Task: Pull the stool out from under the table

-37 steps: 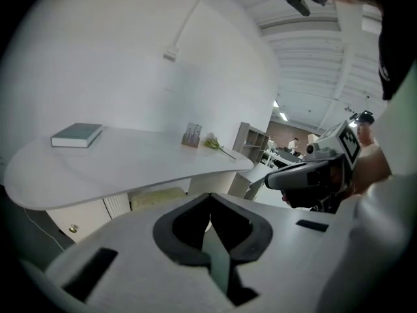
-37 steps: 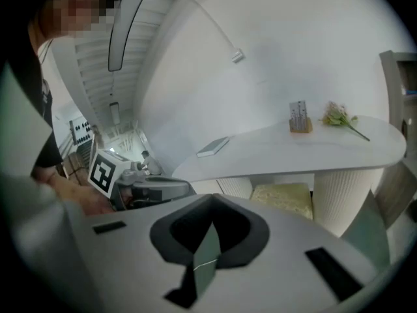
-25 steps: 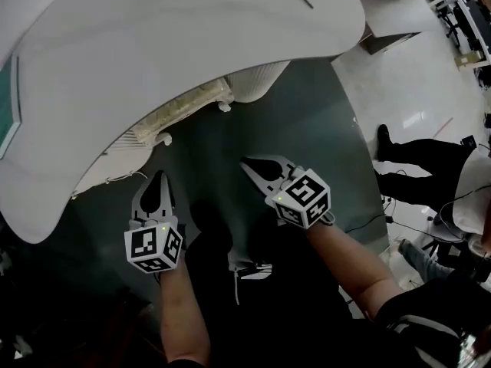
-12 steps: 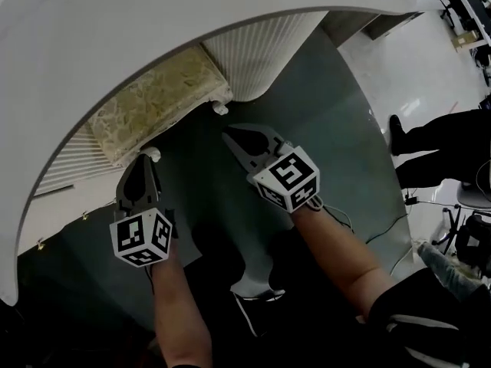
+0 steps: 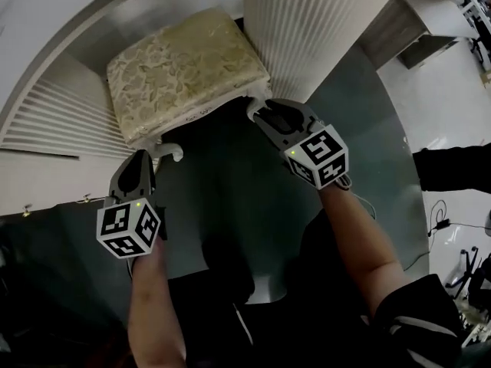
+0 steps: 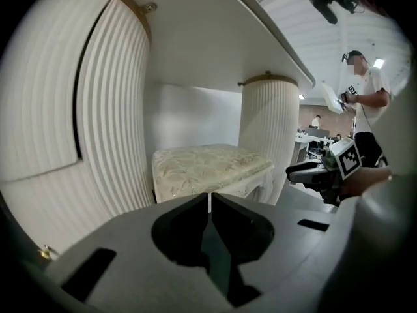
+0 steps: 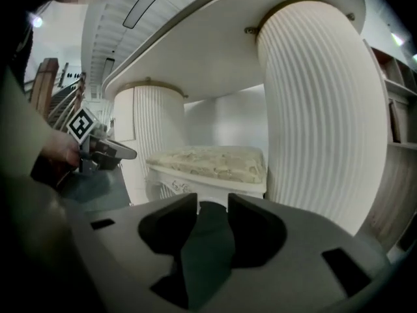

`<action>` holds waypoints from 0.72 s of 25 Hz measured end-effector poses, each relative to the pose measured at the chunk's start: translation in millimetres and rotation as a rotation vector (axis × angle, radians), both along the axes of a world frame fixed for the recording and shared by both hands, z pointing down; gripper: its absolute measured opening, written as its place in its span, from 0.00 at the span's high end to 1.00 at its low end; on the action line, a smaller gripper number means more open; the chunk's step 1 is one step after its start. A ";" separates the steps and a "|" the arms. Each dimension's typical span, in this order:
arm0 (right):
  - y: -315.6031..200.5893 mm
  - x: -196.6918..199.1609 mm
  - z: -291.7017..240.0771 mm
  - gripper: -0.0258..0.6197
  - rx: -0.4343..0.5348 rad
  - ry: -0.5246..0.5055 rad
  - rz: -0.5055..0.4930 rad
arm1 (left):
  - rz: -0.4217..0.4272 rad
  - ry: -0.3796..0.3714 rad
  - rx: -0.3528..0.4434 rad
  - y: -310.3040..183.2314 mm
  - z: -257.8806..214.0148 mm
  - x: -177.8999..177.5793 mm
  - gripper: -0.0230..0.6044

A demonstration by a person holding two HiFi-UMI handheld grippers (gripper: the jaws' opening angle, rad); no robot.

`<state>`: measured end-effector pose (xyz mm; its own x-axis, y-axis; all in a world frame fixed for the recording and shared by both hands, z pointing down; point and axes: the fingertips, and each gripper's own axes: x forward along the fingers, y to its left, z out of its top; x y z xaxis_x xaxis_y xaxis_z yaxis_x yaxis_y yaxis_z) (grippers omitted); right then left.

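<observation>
The stool [image 5: 184, 71], with a pale gold floral-pattern cushion on a white carved frame, stands under the table [image 6: 215, 44], in the upper middle of the head view, between two white fluted pedestals [image 5: 307, 29]. Its curved white front legs reach down toward the dark grey-green floor [image 5: 230, 182].

The left gripper [image 5: 142, 159] sits at the lower left of the head view, its tip just beside the stool's left front leg [image 5: 173, 152]. In the left gripper view its fingers are together, with only a thin slit between them and nothing clamped.

The right gripper [image 5: 265, 113] is right of centre, its tip at the stool's right front corner. Its jaws have just been opening; in the right gripper view they stand apart, the stool's white frame shows just ahead, and I cannot tell whether any of it lies in the gap.

The only markings are bold black-and-white square marker patterns on each gripper's cube [image 5: 126, 228]; they carry no letters.

At the upper right of the left gripper view a person [image 6: 365, 103] in a white top stands in the room beyond the table.
</observation>
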<state>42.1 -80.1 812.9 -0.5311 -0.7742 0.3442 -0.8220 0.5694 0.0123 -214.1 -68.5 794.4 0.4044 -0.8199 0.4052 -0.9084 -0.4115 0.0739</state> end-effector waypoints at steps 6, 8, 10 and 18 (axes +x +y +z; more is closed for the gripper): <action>-41.9 10.5 8.3 0.59 0.026 0.080 0.010 | 0.024 -0.039 0.012 -0.6 4.2 -13.3 0.72; -52.3 16.2 17.3 0.53 -0.013 0.088 0.019 | 0.033 -0.134 -0.014 -2.9 21.5 -22.7 0.61; -60.7 19.4 33.0 0.49 -0.068 0.081 0.027 | 0.023 -0.182 -0.061 -6.3 42.0 -32.9 0.54; -81.6 19.5 60.3 0.48 -0.089 0.124 0.039 | 0.020 -0.181 -0.140 -36.9 86.5 -43.6 0.50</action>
